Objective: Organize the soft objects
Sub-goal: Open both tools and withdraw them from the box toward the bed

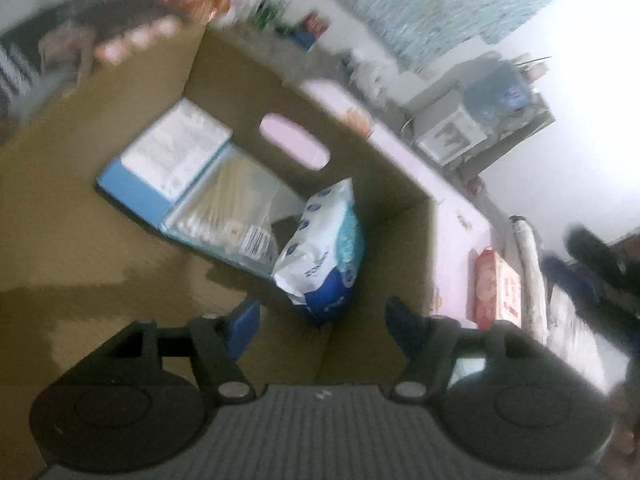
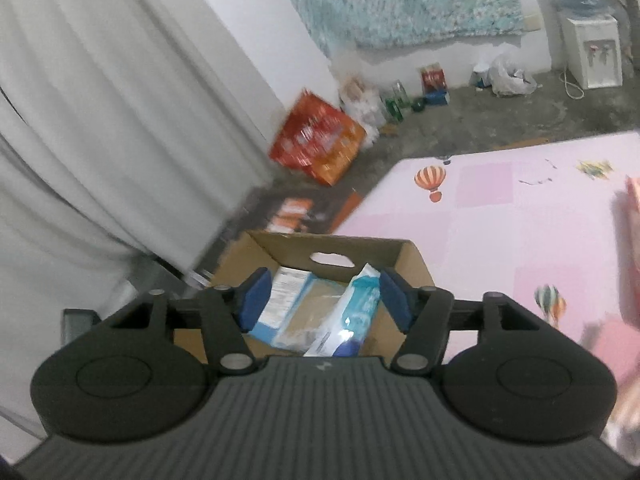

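A brown cardboard box [image 1: 360,152] with a handle slot stands on a pink mat [image 1: 456,216]. Inside it lie a blue-and-white flat pack [image 1: 168,156], a clear pack of cotton swabs [image 1: 232,208] and a white-and-blue soft tissue pack [image 1: 324,252] leaning in the corner. My left gripper [image 1: 320,320] is open and empty just above the box, near the tissue pack. My right gripper [image 2: 326,300] is open and empty, higher above the same box [image 2: 416,264], with the tissue pack [image 2: 352,316] between its fingers in view. A pink-red soft pack [image 1: 498,288] lies on the mat outside the box.
A white curtain [image 2: 100,120] hangs at the left. A red-orange carton [image 2: 316,144], bottles [image 2: 396,104] and bags sit by the far wall. A water dispenser [image 2: 592,48] stands at the back right. The pink mat [image 2: 500,220] with balloon prints spreads to the right of the box.
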The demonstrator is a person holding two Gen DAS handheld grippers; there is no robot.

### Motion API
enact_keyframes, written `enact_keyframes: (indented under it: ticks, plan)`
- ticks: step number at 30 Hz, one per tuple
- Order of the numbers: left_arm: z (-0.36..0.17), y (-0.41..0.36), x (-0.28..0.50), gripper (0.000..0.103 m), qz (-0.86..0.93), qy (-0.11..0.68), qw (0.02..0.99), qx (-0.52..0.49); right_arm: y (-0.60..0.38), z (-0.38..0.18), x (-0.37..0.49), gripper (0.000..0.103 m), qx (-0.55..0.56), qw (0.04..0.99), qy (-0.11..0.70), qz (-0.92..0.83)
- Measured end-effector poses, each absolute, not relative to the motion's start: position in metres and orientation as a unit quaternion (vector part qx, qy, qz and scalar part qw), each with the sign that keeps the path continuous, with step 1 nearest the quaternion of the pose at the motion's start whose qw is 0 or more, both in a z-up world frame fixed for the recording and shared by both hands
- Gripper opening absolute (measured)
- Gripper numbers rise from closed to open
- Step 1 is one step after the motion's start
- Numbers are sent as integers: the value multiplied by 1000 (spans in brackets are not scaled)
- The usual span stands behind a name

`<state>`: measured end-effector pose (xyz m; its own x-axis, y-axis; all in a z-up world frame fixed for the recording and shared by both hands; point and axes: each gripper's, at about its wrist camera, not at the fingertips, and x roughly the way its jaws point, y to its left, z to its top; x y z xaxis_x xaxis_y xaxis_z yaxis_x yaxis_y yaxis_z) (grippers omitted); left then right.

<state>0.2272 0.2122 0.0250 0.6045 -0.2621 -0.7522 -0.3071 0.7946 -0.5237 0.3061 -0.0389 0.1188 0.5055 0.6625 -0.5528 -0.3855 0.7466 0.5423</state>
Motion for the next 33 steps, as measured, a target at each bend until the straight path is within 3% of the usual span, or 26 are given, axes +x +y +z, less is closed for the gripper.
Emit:
enact_keyframes:
  ticks: [6,9,14,21,23,28,33]
  plan:
    - [79,185,167,84,-1,367,891,-268,-147,135,212,74,256,865,322,288]
    - [97,172,127,96,-4,297,912,-282,-190,129,170,76,268,878,298,261]
    - [106,133,84,97,-23,243,941,-235,-252,101,107,78,294,894,275,198]
    - [98,62,54,99,-123,243,953,-135,-282,29,33,78,326,890,290,135]
    - [90,33,50,99,-159,270,945,-90,-280,13,22,73,322,890,299,119]
    - [53,-30,45,98,-241,325,915,-9,-279,-20,8,49,308,890,325,85]
    - [3,-88,49,96,-278,365,885,79,-274,-38,19,44,298,886,346,73]
